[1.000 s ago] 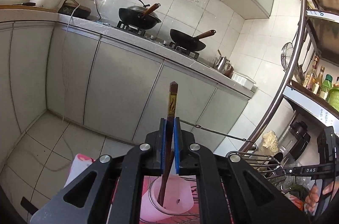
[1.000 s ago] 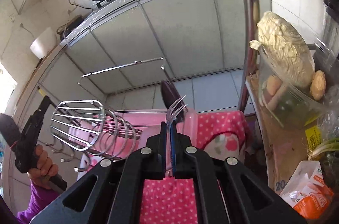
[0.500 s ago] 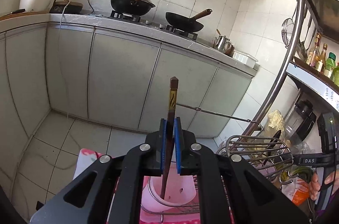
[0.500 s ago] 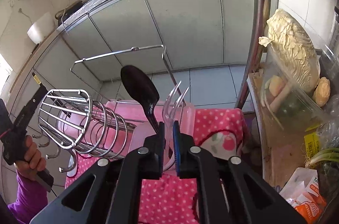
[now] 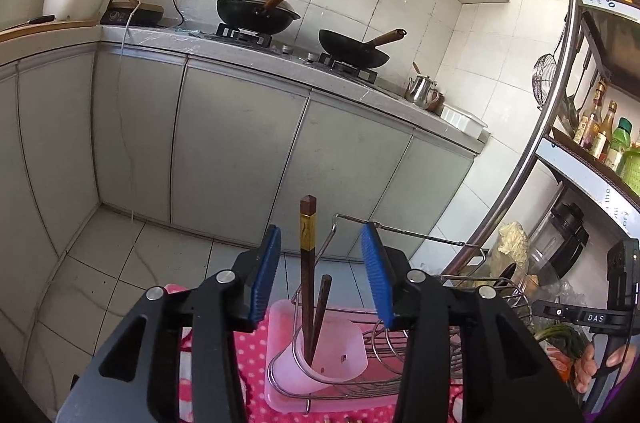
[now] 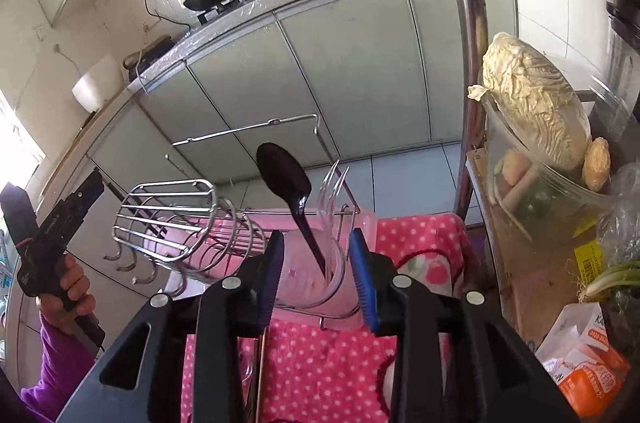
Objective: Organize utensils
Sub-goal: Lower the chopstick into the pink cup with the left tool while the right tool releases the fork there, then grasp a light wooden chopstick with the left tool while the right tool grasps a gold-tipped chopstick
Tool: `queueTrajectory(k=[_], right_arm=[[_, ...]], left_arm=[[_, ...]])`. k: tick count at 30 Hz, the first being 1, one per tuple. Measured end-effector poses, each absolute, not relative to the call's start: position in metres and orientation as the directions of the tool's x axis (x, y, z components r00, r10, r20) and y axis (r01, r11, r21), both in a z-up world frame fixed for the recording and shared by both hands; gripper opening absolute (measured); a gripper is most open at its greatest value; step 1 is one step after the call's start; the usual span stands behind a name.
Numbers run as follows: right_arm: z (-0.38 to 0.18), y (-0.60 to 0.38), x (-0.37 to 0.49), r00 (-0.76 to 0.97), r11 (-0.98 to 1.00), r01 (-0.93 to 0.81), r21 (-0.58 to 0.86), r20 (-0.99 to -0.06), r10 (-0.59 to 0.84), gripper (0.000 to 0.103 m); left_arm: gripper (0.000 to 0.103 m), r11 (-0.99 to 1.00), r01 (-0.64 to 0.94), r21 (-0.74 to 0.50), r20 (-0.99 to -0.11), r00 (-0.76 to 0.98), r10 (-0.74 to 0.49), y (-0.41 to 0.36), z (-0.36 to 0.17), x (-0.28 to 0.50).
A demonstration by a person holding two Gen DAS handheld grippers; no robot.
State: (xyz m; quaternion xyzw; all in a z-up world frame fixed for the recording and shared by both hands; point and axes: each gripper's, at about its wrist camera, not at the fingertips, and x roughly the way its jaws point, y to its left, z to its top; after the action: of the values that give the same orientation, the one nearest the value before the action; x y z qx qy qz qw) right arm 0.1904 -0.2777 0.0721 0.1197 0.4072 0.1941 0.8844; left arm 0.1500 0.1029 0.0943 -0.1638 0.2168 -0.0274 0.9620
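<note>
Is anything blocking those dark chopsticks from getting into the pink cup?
Nothing visible does: the chopsticks already stand in the pink cup. The left gripper is opening, its pads clear of them on both sides.

The chopsticks' [image 5: 307, 287] lower ends disappear inside the pink cup [image 5: 334, 355]. The black spoon's [image 6: 286, 183] handle tip is lost behind the clear cup's [image 6: 308, 275] wall. Bottle labels on the far right shelf [image 5: 600, 137] are too small to read.
</note>
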Motion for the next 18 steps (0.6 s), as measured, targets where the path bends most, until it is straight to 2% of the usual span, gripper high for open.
queueTrajectory(k=[8, 13, 15, 18], right_arm=[[0.069, -0.270, 0.135, 0.614, 0.867, -0.294, 0.403, -0.615, 0.494, 0.033], [0.037, -0.254, 0.111, 0.551, 0.840, -0.313, 0.444, -0.635, 0.541, 0.034], [0.019, -0.248, 0.108, 0.508, 0.825, -0.306, 0.476, -0.651, 0.564, 0.031], [-0.009, -0.236, 0.105, 0.435, 0.802, -0.289, 0.523, -0.674, 0.597, 0.021]], left_arm=[[0.042, 0.957, -0.035, -0.288, -0.453, 0.885, -0.104, 0.098, 0.090, 0.113], [0.042, 0.969, -0.019, -0.246, -0.578, 0.806, -0.131, 0.075, 0.052, 0.095], [0.042, 0.973, 0.000, -0.230, -0.624, 0.767, -0.148, 0.064, 0.031, 0.089], [0.030, 0.975, 0.026, -0.220, -0.682, 0.711, -0.173, 0.049, 0.003, 0.085]])
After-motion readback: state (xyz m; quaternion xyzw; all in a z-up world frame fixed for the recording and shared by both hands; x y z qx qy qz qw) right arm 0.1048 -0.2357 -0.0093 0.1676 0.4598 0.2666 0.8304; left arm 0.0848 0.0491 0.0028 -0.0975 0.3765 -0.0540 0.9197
